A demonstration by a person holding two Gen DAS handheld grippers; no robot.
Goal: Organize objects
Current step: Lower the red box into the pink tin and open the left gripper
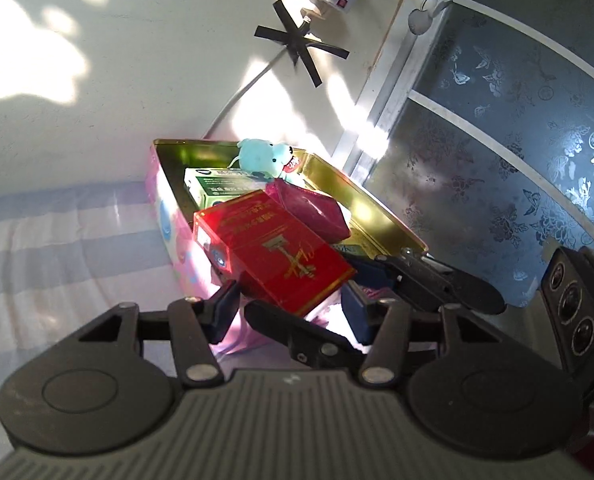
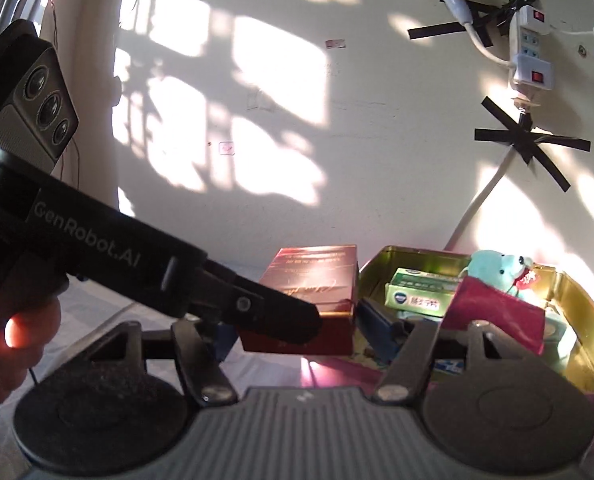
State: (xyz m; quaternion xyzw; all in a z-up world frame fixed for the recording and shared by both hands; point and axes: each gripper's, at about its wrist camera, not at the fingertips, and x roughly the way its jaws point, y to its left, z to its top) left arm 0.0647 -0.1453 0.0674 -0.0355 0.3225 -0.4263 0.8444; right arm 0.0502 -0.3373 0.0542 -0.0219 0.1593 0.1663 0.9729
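Note:
A red box with gold print (image 1: 273, 252) hangs over the near end of an open pink tin with a gold inside (image 1: 361, 208). Both grippers hold it. My left gripper (image 1: 293, 300) has its fingers on the box's two sides. My right gripper (image 2: 297, 320) also clamps the red box (image 2: 317, 280); the left gripper's arm (image 2: 137, 256) crosses in front. In the tin (image 2: 585, 320) lie a green and white box (image 2: 421, 292), a magenta box (image 2: 497, 316) and a teal plush bear (image 2: 497, 268).
The tin stands on a striped pale blue and white cloth (image 1: 57, 248) against a cream wall. A white cable taped with black crosses (image 1: 297, 40) and a power strip (image 2: 531, 60) hang on the wall. A blue patterned panel (image 1: 517, 140) stands at the right.

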